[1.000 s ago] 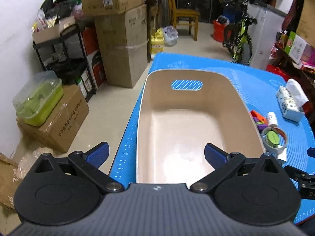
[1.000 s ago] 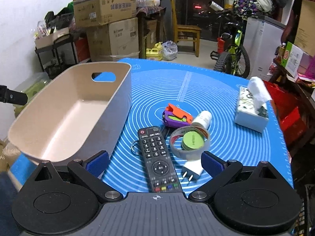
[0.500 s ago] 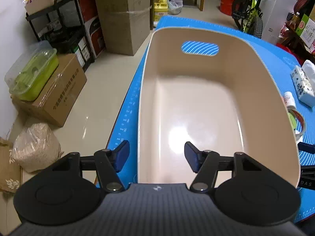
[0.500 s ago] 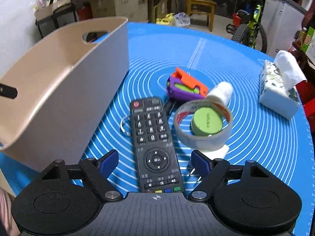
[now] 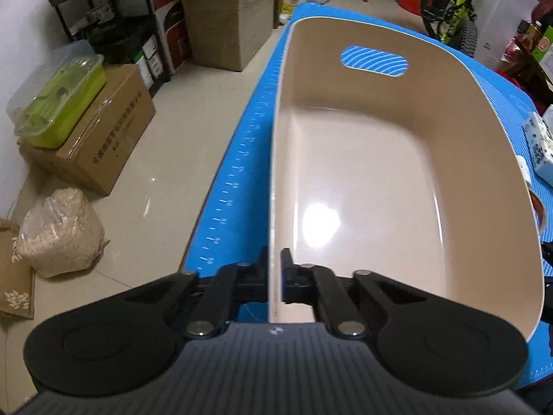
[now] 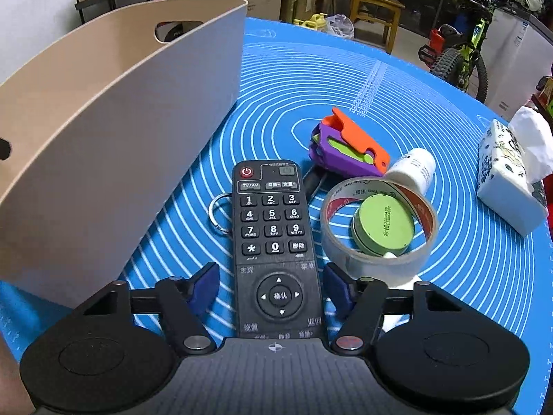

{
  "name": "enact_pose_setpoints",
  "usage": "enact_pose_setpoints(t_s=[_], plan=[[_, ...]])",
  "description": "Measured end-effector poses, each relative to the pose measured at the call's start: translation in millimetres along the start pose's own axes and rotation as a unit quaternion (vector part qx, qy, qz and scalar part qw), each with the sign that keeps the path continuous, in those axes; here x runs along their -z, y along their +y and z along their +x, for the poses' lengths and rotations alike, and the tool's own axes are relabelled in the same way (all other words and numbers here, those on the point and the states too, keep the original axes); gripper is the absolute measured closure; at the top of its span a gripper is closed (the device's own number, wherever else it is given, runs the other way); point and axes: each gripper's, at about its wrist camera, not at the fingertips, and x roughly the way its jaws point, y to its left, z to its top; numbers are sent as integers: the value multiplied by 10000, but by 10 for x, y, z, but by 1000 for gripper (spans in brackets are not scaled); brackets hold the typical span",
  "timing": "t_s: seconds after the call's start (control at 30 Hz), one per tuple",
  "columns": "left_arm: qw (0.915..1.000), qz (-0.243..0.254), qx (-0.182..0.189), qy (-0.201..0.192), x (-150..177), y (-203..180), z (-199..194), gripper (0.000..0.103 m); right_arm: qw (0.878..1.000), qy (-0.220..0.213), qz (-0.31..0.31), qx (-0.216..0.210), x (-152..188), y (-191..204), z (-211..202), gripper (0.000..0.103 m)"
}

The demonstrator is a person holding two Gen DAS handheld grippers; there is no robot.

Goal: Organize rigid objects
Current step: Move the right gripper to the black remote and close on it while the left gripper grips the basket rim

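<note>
Bin pinned, remote about to be taken.

The left gripper (image 5: 274, 278) is clamped on the near rim of the empty beige bin (image 5: 363, 159). At lower centre of the right view, the right gripper (image 6: 273, 292) tilts steeply down, jaws closing astride the black remote (image 6: 273, 228) flat on the blue mat (image 6: 345, 79): stiff, light, probably slick; grip its long edges.

remote control (image 6: 274, 242): near end under tongs | key ring (image 6: 218, 212): partly hidden

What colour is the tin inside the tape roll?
Green tin, printed text on its lid; clearest in the right wrist view.
</note>
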Motion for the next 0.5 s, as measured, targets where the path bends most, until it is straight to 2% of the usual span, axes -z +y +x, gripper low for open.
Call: enact_pose_setpoints(t_s=[0.1, 0.2, 0.33, 0.5], plan=[[10000, -8, 14, 0, -3, 8, 1, 100, 10000, -24, 45, -70, -20, -12, 18, 34], [10000, -4, 9, -3, 5, -3, -1, 100, 9998, -46, 130, -165, -22, -35, 14, 47], [10000, -11, 10, -3, -4, -10, -4, 100, 9997, -100, 138, -160, -1, -23, -6, 48], [10000, 6, 4, -11, 1, 3, -2, 100, 9989, -401, 213, -141, 39, -15, -164, 48]])
